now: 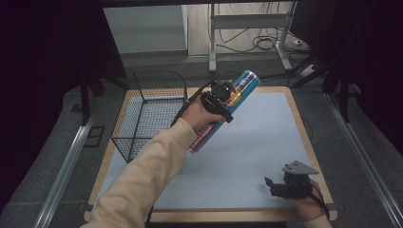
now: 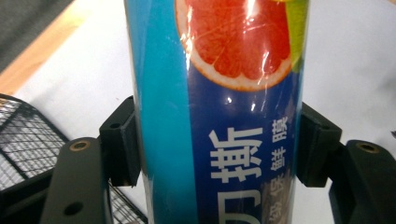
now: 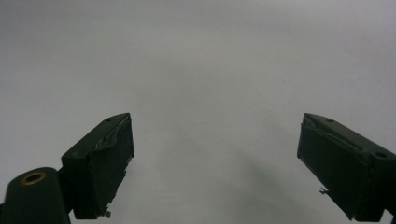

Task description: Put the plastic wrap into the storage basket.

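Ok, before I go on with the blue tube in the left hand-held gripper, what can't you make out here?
- Cling-film tube: both ends cut off by the left gripper view's top and bottom edges.
- Same tube, high view: its middle is hidden behind the left hand-held gripper and the hand.
- Wire basket: its floor is too fine-meshed to judge; contents cannot be told.
- Right hand-held gripper: too small and dark for jaw detail in the high view.

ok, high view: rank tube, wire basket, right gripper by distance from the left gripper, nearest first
1. Tube: clamped in the left gripper, raised above the table's middle.
2. Wire basket: just to its left, at the table's far-left corner.
3. Right gripper: near-right edge, open, resting low.
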`<action>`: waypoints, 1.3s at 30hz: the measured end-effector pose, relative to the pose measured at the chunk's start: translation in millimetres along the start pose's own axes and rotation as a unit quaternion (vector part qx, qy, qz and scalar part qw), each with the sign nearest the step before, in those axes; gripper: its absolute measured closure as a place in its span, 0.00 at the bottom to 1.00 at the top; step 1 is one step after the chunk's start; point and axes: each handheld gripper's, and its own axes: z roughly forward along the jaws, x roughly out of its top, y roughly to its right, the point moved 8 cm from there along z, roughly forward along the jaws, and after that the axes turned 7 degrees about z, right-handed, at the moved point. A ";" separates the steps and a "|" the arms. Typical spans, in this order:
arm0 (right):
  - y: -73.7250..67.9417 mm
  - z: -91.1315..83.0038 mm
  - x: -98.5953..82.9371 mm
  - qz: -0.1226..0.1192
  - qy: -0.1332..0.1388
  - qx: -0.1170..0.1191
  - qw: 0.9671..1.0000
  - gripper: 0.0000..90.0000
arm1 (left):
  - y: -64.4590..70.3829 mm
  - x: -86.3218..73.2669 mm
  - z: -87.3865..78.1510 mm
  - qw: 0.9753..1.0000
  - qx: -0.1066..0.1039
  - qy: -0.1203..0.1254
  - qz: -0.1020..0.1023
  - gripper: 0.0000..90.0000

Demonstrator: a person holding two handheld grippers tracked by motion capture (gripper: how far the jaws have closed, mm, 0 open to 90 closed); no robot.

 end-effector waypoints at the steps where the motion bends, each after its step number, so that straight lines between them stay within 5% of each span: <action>1: -0.3 0.0 0.1 0.001 0.000 0.000 1.000 0.12 | -0.9 0.7 -0.2 1.000 0.000 0.002 -0.003 0.35; 30: 1.6 1.2 -0.8 0.003 -0.002 -0.001 1.000 0.12 | -35.9 3.7 -11.8 1.000 0.016 -0.002 -0.013 0.35; 39: 1.9 1.5 -1.0 0.001 -0.003 -0.002 1.000 0.12 | -55.8 -5.4 -18.6 0.999 0.035 -0.006 -0.025 0.35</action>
